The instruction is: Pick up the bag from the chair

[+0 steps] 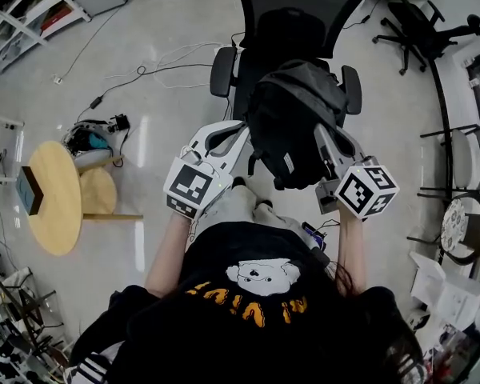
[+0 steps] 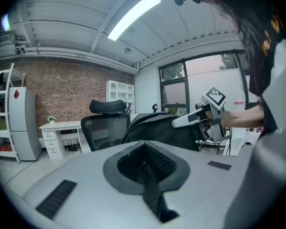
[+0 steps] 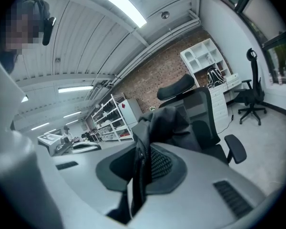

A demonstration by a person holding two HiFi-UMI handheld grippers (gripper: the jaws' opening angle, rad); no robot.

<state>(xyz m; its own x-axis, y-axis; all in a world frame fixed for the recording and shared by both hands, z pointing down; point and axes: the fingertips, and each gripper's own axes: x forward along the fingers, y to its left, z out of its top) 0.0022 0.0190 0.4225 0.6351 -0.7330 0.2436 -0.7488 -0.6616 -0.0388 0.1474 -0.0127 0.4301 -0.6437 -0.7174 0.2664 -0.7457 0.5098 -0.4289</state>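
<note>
Head cam steeply down; all views share chair [image 1: 300, 10]

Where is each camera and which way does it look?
Head view: on the person's head, looking steeply down at the bag by the chair; arms, shirt, left gripper, right gripper show.
Left gripper view: on that gripper, looking along jaws shut on the bag, towards the chair; the right forearm shows.
Right gripper view: likewise on its gripper; the person's hair shows.
All three share bag and chair.
</note>
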